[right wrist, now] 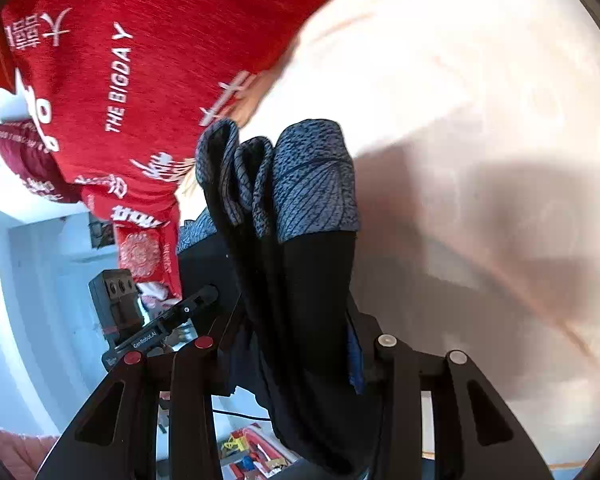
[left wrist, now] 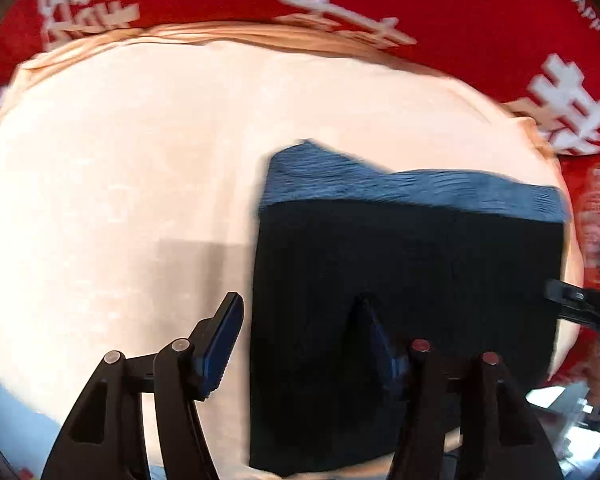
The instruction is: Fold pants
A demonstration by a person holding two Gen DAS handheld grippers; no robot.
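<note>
Black pants (left wrist: 404, 300) with blue-grey waistband: folded, on cream sheet (left wrist: 120, 160) over red printed blanket (left wrist: 460, 8). Left gripper (left wrist: 300, 344): jaws released, straddling the pants' edge. Right gripper (right wrist: 292, 344): jaws clenched on the pants' bunched fabric.

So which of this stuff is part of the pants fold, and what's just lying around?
Job:
- pants, black with a blue-grey waistband
- left tool, open
- right tool, clamped on the pants
- pale cloth under them

Lying about:
- red printed cloth
- colourful clutter below the table
</note>
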